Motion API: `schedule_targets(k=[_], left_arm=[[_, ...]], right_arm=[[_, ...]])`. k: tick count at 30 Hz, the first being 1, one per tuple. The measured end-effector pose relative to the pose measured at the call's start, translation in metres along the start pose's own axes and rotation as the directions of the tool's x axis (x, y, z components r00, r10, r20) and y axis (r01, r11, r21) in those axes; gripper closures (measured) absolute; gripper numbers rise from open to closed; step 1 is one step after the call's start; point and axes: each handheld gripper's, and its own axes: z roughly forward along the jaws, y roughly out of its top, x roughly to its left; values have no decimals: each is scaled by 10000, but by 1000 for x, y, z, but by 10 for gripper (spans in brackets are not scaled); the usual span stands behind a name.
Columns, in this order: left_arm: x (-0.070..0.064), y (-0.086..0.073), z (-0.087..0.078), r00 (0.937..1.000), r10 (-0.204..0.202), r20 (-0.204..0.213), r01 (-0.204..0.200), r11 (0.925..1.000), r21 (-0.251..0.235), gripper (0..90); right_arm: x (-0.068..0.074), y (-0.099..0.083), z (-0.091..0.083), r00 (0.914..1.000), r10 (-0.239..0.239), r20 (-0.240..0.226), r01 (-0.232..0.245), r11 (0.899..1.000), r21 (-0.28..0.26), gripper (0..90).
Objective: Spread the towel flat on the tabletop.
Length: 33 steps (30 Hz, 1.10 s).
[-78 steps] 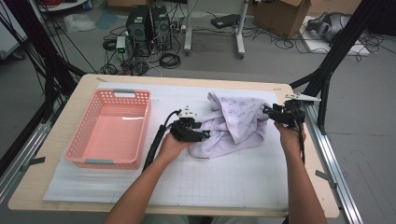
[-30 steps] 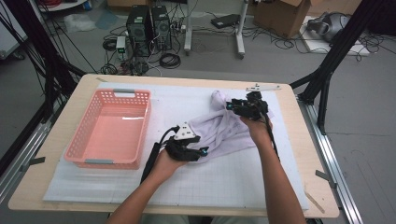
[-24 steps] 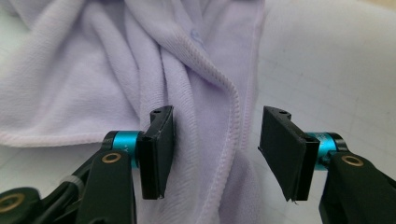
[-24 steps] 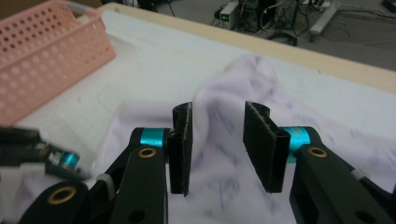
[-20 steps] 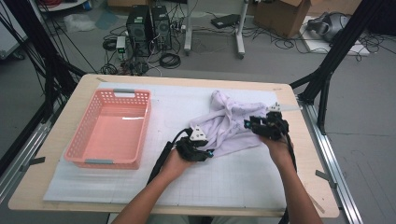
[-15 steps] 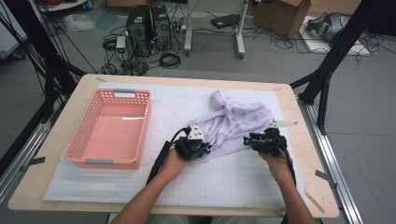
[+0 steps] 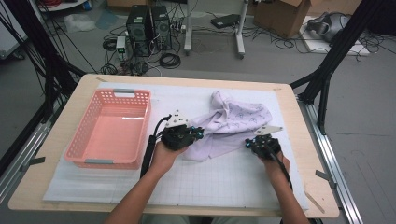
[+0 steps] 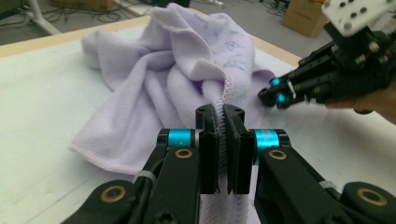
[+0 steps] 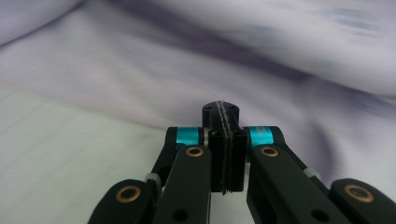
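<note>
A crumpled lilac towel [image 7: 233, 122] lies on the white gridded mat [image 7: 210, 179], right of centre. My left gripper [image 7: 200, 134] sits at the towel's left near edge, and in the left gripper view it [image 8: 223, 119] is shut on a bunched fold of the towel's hem [image 8: 219, 84]. At the towel's right near edge, low over the mat, is my right gripper [image 7: 248, 144]. Its jaws [image 9: 220, 111] are pressed together with nothing between them, and the towel [image 9: 243, 56] lies just beyond the tips. The left gripper view also shows the right gripper [image 8: 276, 93] beside the cloth.
A pink plastic basket [image 7: 132, 92] with nothing in it stands on the left of the mat. The wooden table edge [image 7: 308, 140] runs close on the right. Black frame legs, cables and boxes stand on the floor behind the table.
My right gripper has come from the towel's far right side toward me, down to its near right edge. The left gripper has kept its hold, shifting slightly right.
</note>
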Motion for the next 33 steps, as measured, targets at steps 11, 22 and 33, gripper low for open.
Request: schedule_targets(k=[11,22,33], left_arm=[[4,-1,1,9997,-197,-129,196,9998,-79,847],[6,-1,-2,9996,16,-277,-20,9999,-137,847],[6,1,-4,9994,-190,-285,172,9979,-631,847]], right_arm=[[11,7,9,9903,301,-1357,-376,9979,-531,586],[-18,-8,-3,9916,534,1176,-575,9979,313,884],[33,20,8,9836,639,-1686,-897,9845,-1505,704]])
